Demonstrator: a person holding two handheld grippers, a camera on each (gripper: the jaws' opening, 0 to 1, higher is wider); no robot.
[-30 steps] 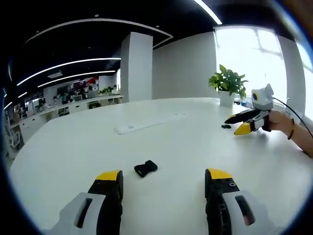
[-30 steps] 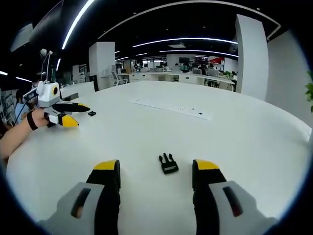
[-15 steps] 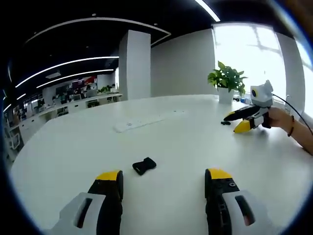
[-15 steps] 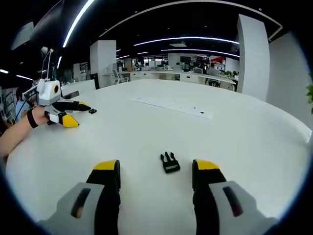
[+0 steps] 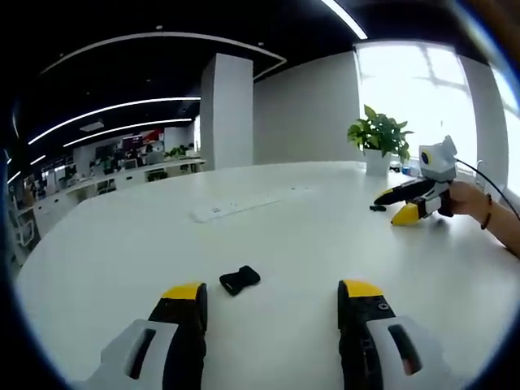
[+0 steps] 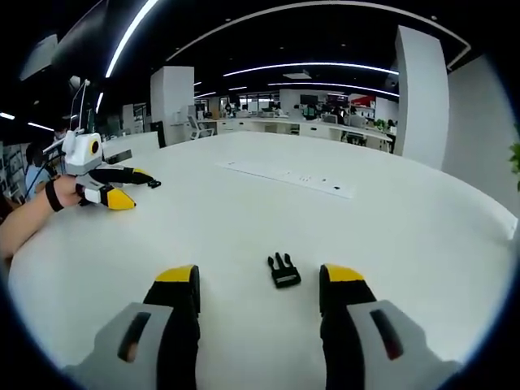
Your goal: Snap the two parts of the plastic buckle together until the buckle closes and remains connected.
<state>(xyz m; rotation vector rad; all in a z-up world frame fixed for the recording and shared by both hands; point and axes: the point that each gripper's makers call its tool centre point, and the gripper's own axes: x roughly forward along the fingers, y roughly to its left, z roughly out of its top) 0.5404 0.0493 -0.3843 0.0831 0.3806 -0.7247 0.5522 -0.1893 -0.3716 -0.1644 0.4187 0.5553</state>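
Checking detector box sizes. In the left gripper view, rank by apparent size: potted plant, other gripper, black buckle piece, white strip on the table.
1. white strip
2. right gripper, by a small margin
3. potted plant, close to the gripper, so that order is unsure
4. black buckle piece, smallest though nearest the camera

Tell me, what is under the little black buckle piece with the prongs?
Only the white table. The pronged buckle piece lies flat on it, just ahead of the open right gripper, between its jaws. The patch of table right beneath the piece is covered, so anything there cannot be seen.
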